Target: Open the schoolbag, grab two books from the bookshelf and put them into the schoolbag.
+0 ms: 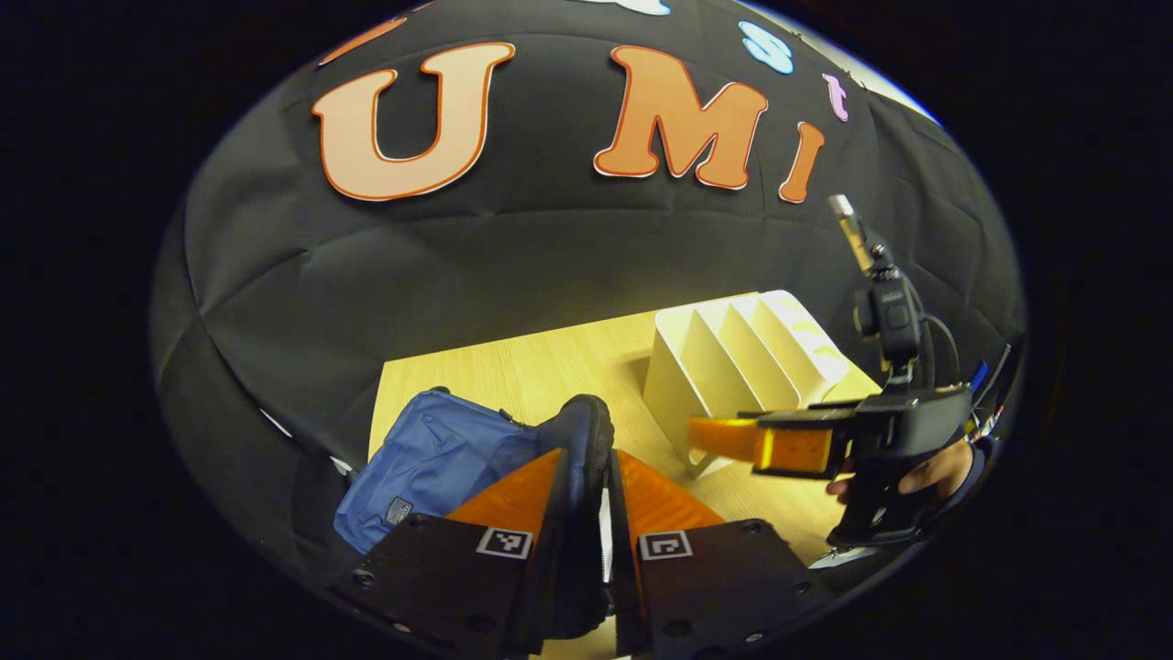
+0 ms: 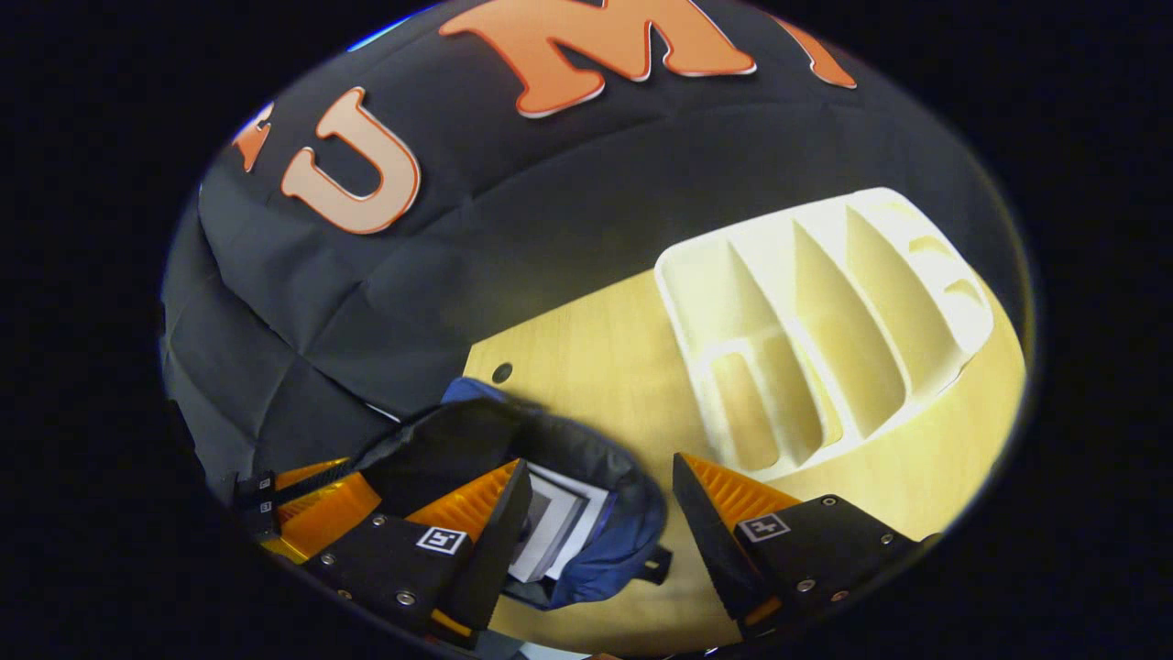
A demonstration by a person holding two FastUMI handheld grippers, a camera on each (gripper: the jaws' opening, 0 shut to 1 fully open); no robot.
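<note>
The blue schoolbag lies on the wooden table. My left gripper is shut on its dark upper rim, holding the mouth up. In the right gripper view the schoolbag gapes open, and books with pale covers lie inside it. My right gripper hovers open just above the opening, with nothing between its fingers. The white bookshelf stands to the right of the bag, and its slots look bare. The right gripper also appears in the left gripper view, in front of the bookshelf.
A hand holds the right gripper at the right edge. The left gripper appears low on the left of the right gripper view. Black cloth wall rises behind the table, which has a small hole near its back edge.
</note>
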